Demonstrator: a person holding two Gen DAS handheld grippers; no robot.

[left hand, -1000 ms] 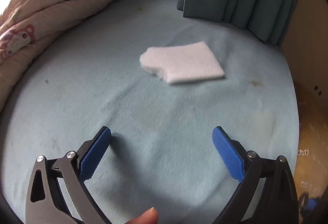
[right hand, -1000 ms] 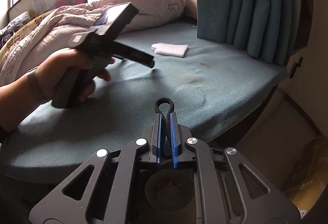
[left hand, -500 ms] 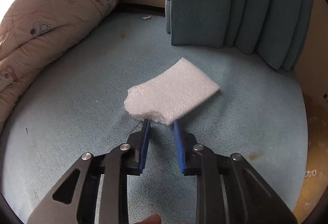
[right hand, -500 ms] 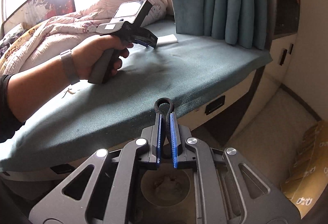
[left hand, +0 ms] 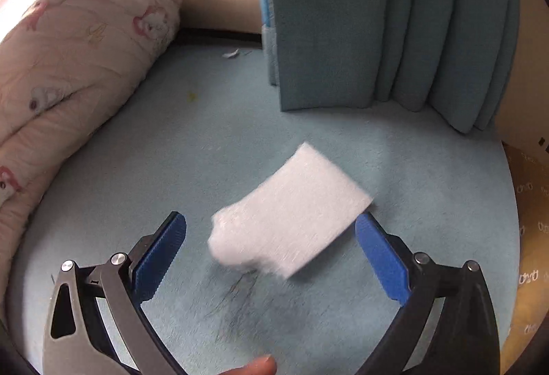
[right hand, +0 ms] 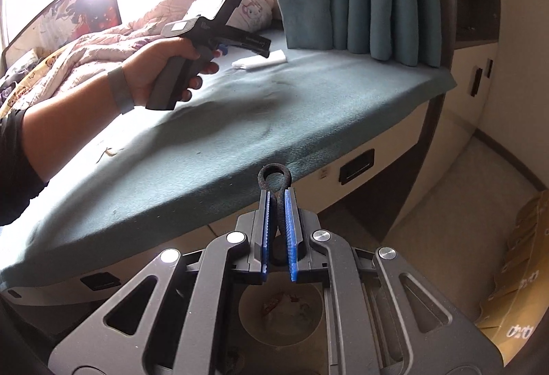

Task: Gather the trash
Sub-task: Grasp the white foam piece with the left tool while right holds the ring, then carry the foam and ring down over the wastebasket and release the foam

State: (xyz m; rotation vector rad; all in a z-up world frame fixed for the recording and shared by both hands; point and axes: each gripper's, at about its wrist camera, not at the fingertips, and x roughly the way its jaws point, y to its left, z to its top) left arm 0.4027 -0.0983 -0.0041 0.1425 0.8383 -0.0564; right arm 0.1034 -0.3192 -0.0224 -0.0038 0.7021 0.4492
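Note:
A white foam sheet [left hand: 291, 213] lies on the blue-green bed cover [left hand: 171, 148], blurred, between and just ahead of my left gripper's open blue pads. My left gripper [left hand: 271, 234] is open and holds nothing. In the right wrist view the same foam sheet [right hand: 271, 59] shows far off under the left gripper [right hand: 247, 43]. My right gripper [right hand: 277, 213] is shut on a black hair tie [right hand: 274, 175], whose loop sticks out above the pads, off the bed's near edge.
A pink patterned quilt [left hand: 68, 66] is heaped at the left. Teal curtains [left hand: 377, 14] hang at the back right. A small scrap [left hand: 230, 54] lies by the wall. Hairs [left hand: 233, 296] lie on the cover. A round bin [right hand: 281, 313] sits below my right gripper. Cardboard [right hand: 521, 272] lies on the floor.
My left gripper was open, shut near the foam sheet's edge half a second ago, and is open again with the sheet blurred between its pads. My right gripper drifted back, still holding the hair tie.

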